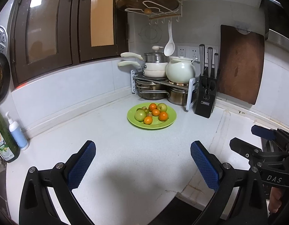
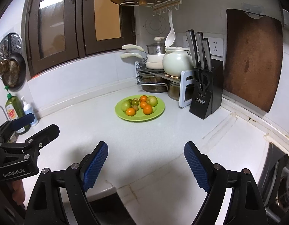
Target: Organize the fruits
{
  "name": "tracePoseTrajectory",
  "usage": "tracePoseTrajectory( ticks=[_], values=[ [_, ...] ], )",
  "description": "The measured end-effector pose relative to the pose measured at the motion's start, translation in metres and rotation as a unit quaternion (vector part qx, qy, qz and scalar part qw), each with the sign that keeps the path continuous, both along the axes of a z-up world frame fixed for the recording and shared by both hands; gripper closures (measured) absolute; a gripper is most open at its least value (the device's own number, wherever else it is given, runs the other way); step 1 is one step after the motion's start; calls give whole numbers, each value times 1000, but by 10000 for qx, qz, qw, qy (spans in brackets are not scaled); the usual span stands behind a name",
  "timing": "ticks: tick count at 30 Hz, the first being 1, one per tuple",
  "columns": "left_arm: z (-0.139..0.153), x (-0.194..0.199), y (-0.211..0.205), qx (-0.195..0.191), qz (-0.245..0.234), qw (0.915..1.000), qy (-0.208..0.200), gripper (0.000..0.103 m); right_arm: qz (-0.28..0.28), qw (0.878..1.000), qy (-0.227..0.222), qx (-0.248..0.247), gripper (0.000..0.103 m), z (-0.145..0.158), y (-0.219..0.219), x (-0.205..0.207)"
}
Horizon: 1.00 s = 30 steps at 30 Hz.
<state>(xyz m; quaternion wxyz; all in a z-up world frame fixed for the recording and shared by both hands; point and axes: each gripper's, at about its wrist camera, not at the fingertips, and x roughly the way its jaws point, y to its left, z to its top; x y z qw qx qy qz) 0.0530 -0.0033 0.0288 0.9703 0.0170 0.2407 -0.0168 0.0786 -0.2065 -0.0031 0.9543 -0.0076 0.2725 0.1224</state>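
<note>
A green plate (image 1: 168, 123) (image 2: 155, 115) stands on the white counter near the corner, well ahead of both grippers. On it lie several oranges (image 1: 163, 116) (image 2: 147, 109), two green apples (image 1: 140, 115) (image 2: 152, 101) and a few small greenish fruits (image 2: 135, 103). My left gripper (image 1: 142, 148) hangs open above the counter's near part, nothing between its blue pads. Off to its right, my right gripper (image 2: 145, 148) is open too, jaws wide and empty. Each gripper shows at the edge of the other's view.
A pot rack with pans and a white pot (image 1: 180, 71) fills the corner behind the plate. A black knife block (image 1: 206, 97) and a leaning wooden board (image 1: 240, 65) stand to its right. Soap bottles (image 1: 15, 133) sit at left. A gas hob (image 2: 281, 183) lies at far right.
</note>
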Motion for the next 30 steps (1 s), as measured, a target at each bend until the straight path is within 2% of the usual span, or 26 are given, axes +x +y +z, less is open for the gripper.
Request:
tracePoseTrajectory(
  ticks=[13,30],
  values=[
    [5,-25,-4,69,76,9999,-115,0,11,9999,-122,-5,19,5,-2,-23],
    [8,-35,-5,77,97,9997,-189,0,25,9998,-185,-23,19,8,-5,-28]
  ],
)
